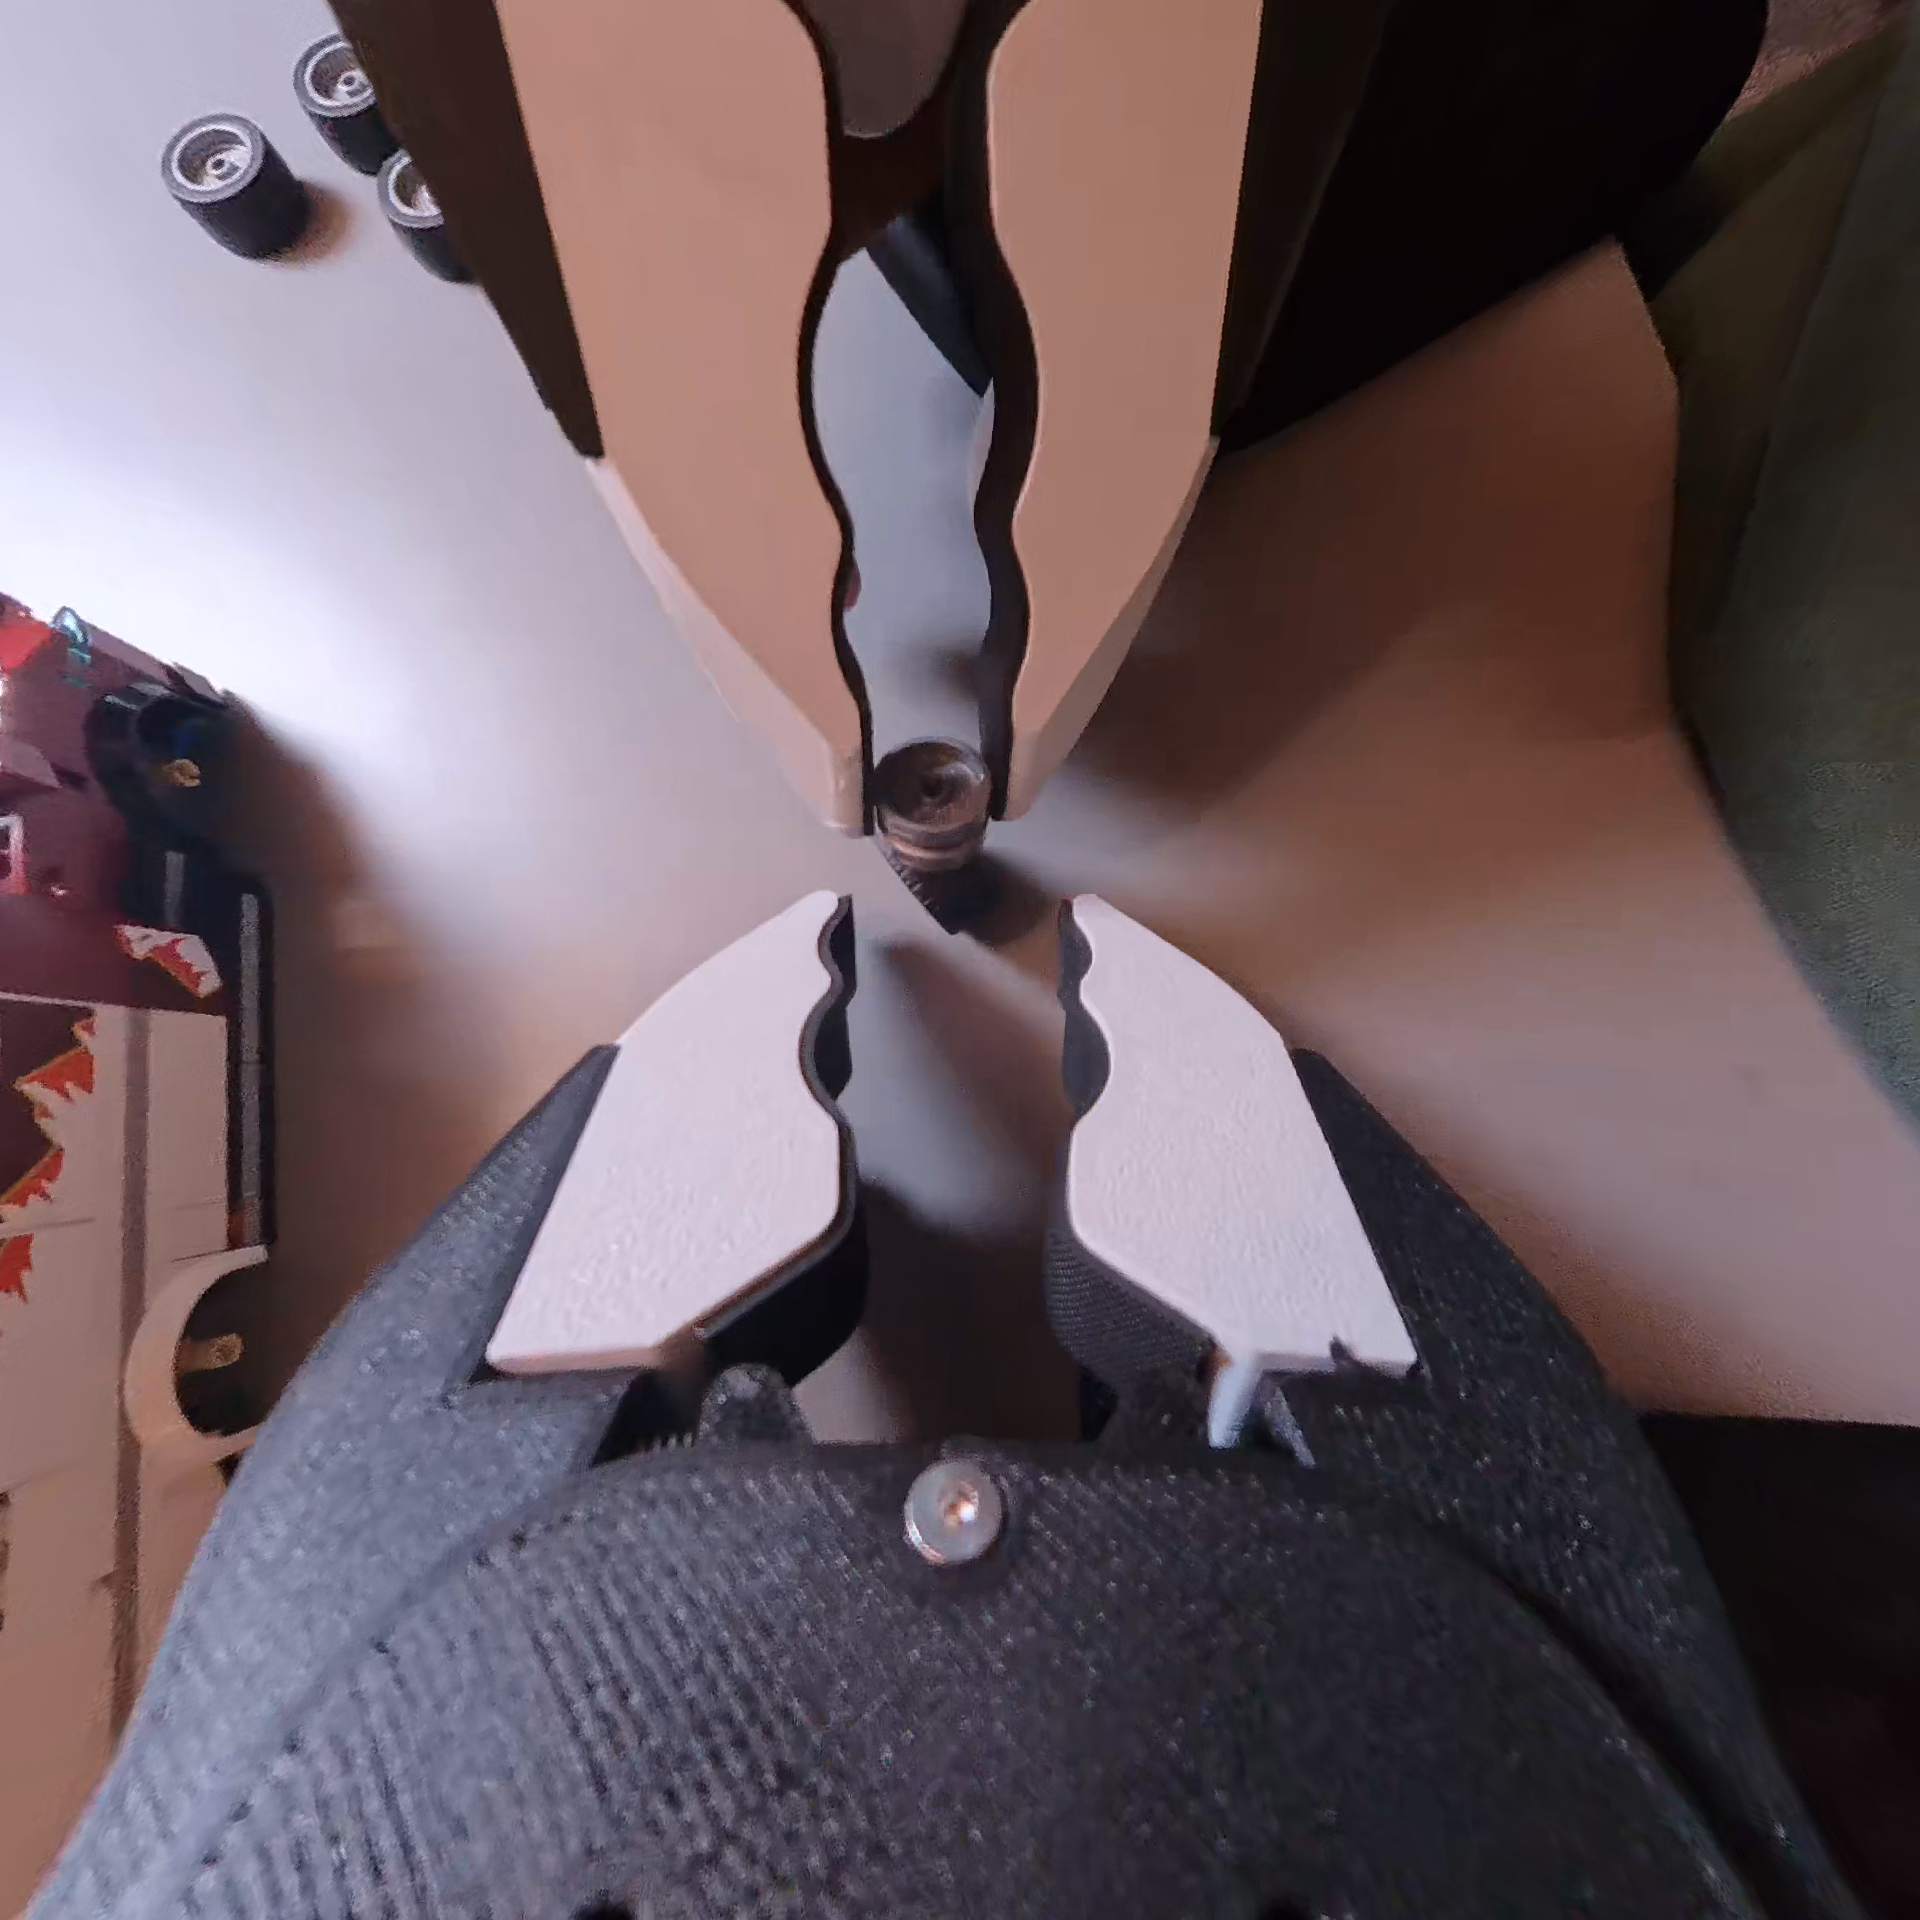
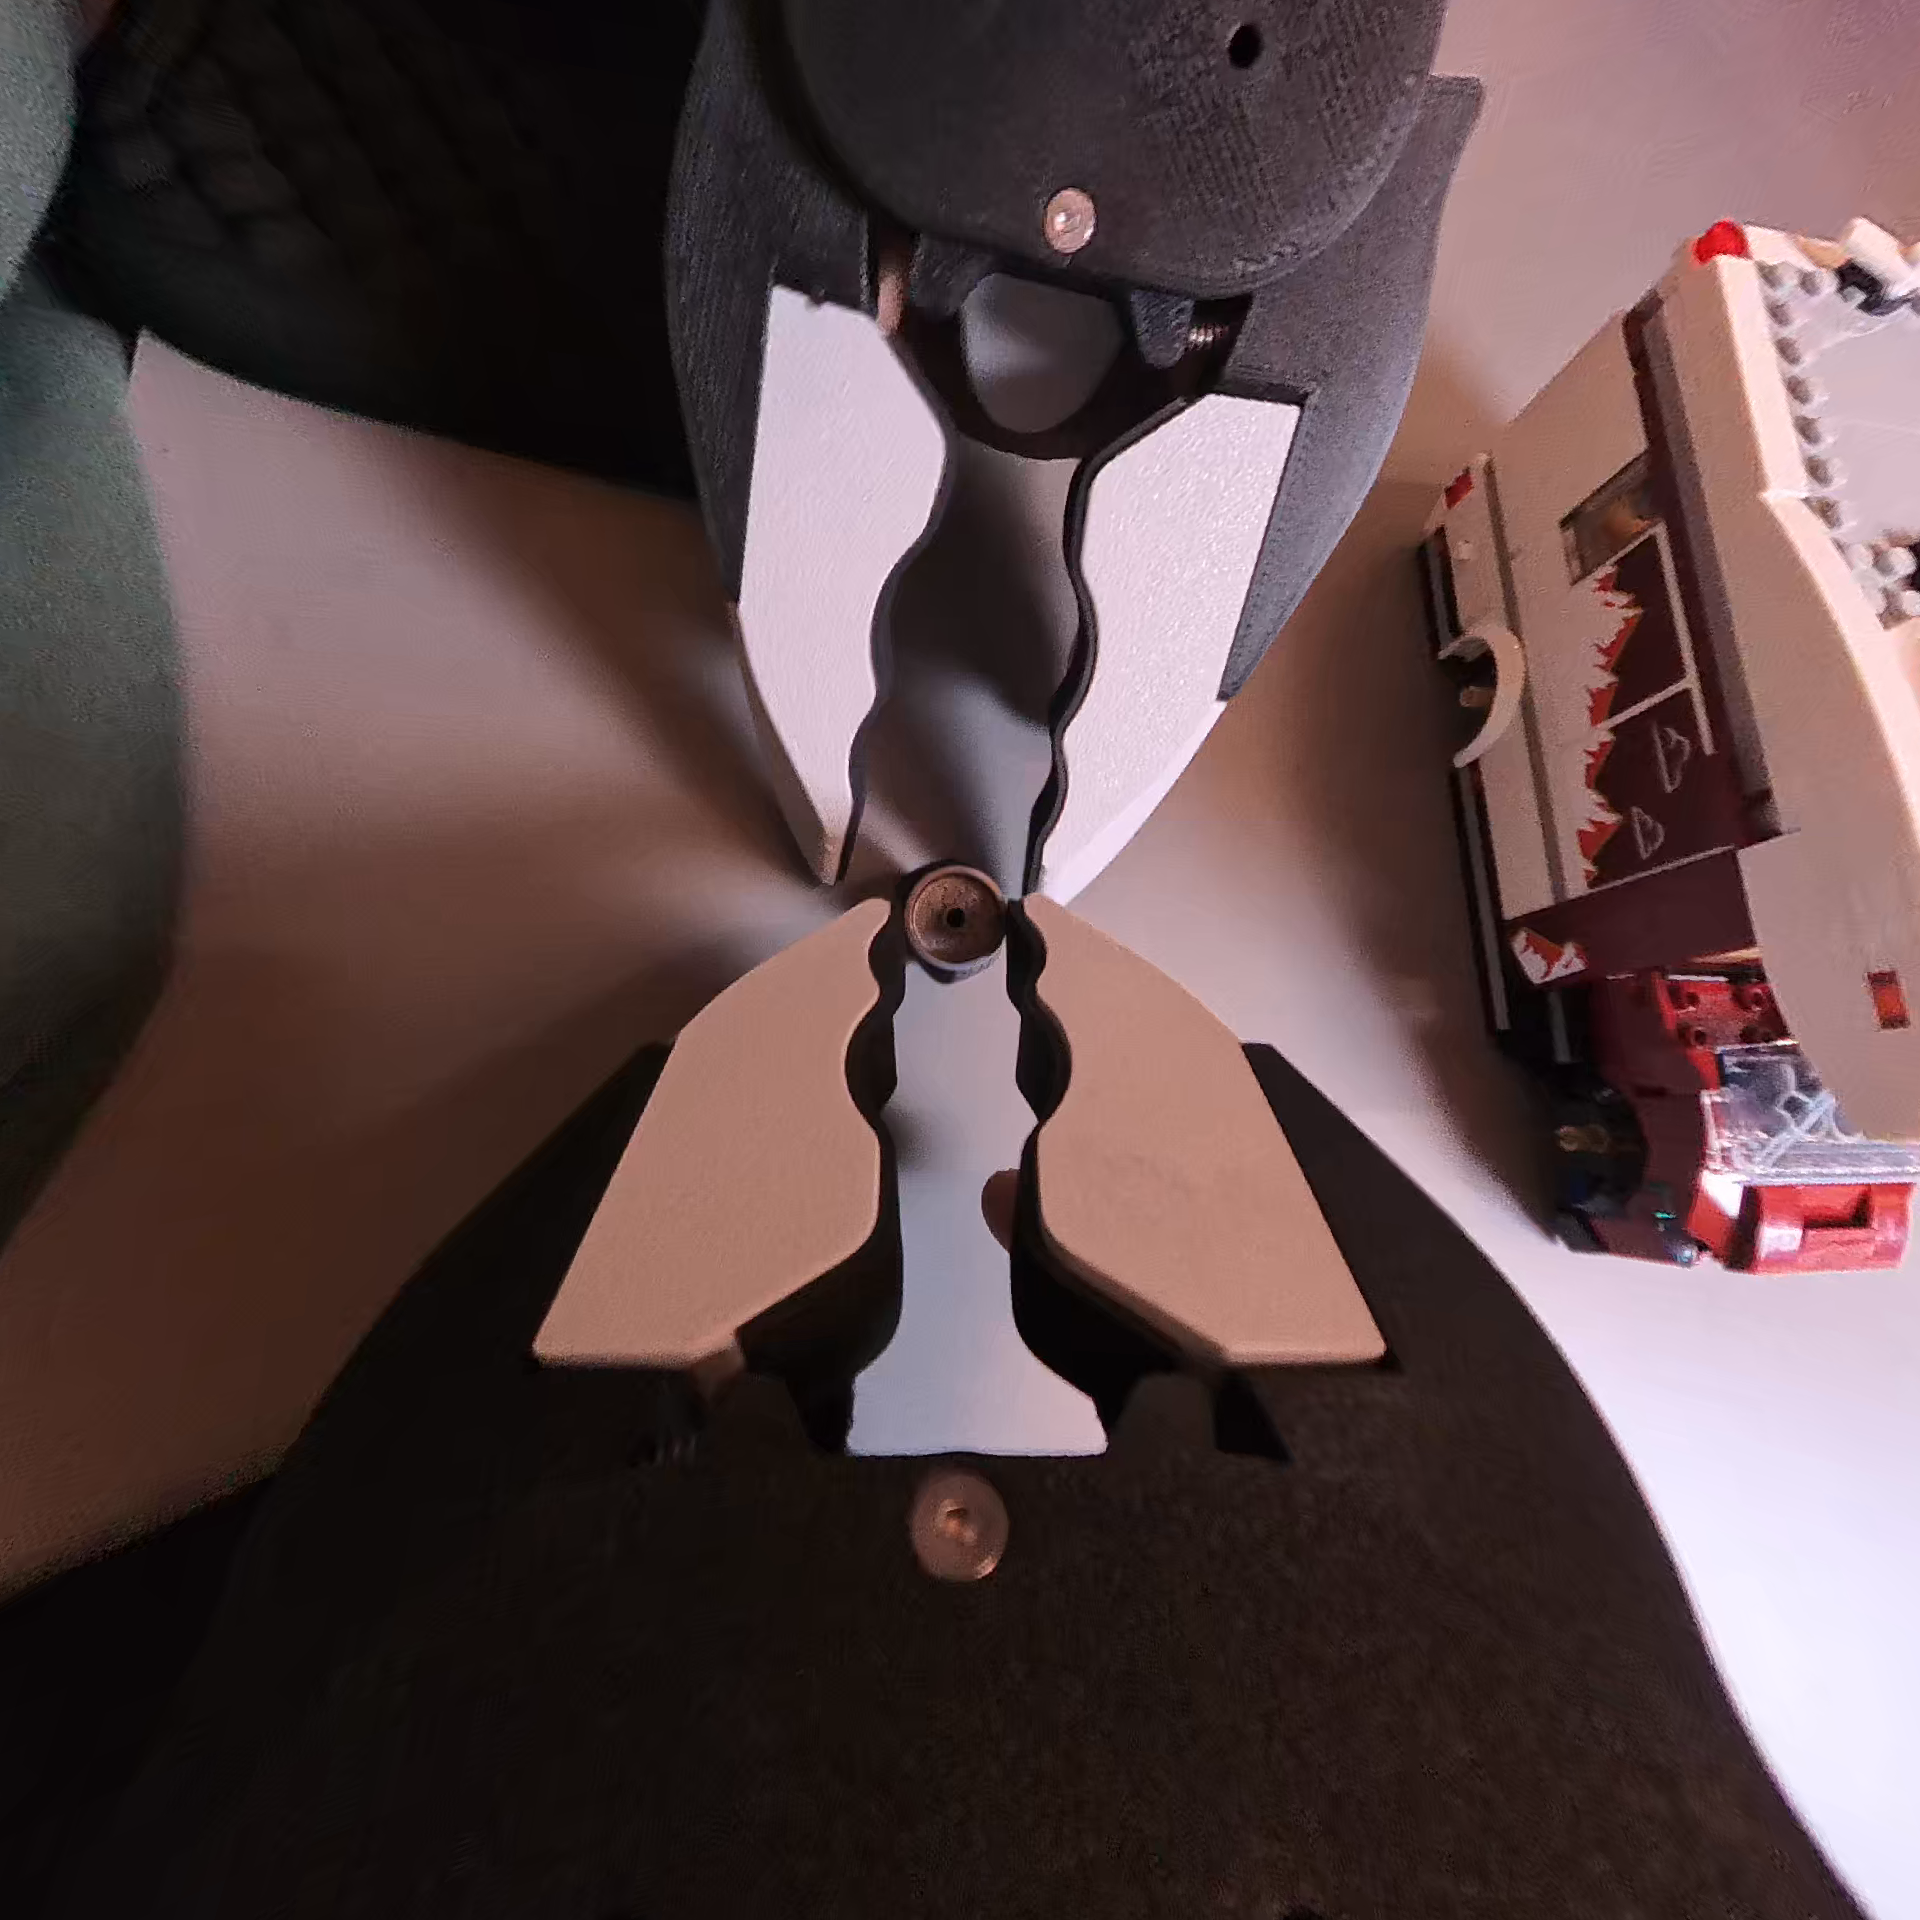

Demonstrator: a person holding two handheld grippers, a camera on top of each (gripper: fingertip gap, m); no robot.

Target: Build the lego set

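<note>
Both grippers meet tip to tip above a white table (image 1: 416, 520). My right gripper (image 2: 953, 925) is shut on a small toy wheel (image 2: 951, 920) with a grey hub and a black tyre; both pads press on its sides. In the left wrist view the right gripper (image 1: 930, 816) comes in from the top with the wheel (image 1: 932, 800) between its tips. My left gripper (image 1: 956, 914) is open, with its fingertips on either side of the wheel's near end and not touching it. It also shows in the right wrist view (image 2: 935, 878), coming in from the top.
Three more black toy wheels (image 1: 234, 187) lie on the table at the far left. A toy brick vehicle in dark red and cream (image 2: 1662, 779) lies on its side to the right; it also shows in the left wrist view (image 1: 125, 987). Green upholstery (image 2: 62, 623) borders the table. Both grippers' tips are close together, under 4 cm apart.
</note>
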